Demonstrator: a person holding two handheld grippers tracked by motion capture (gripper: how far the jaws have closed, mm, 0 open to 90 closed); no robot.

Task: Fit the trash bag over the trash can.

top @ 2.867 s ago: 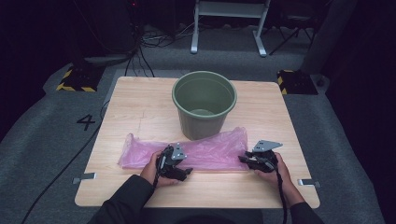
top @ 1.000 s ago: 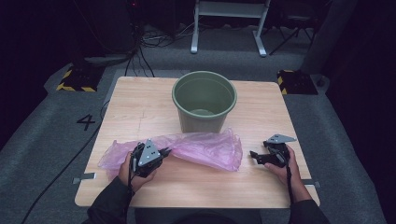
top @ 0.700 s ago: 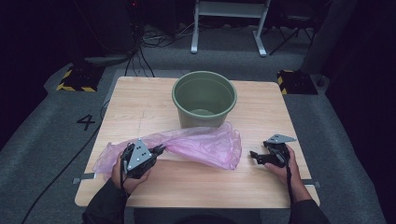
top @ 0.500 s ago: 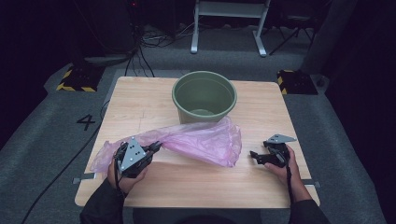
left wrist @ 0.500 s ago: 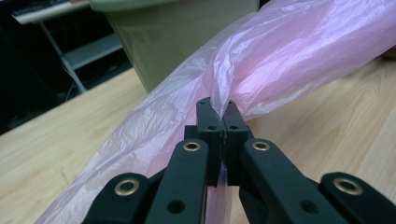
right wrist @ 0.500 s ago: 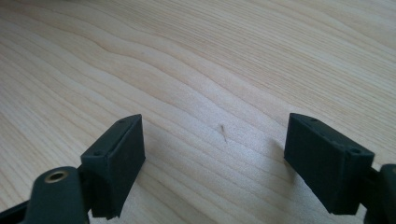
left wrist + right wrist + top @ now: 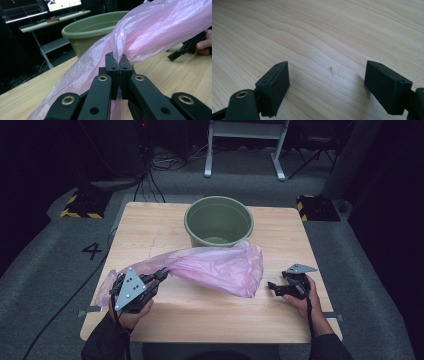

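Left gripper [image 7: 161, 275] clamped tight on a pinch of the pink plastic bag [image 7: 220, 267] — raised and drawn leftward since a moment ago, so the film now hangs off the table [image 7: 210, 320] in a long sagging band, far end bunched just before the green bucket [image 7: 218, 220]. Probably readying the bag for lining that bucket. Farther right, right gripper [image 7: 274, 287] wide apart, empty, low over bare wood — unmoved, free to catch the loose end.
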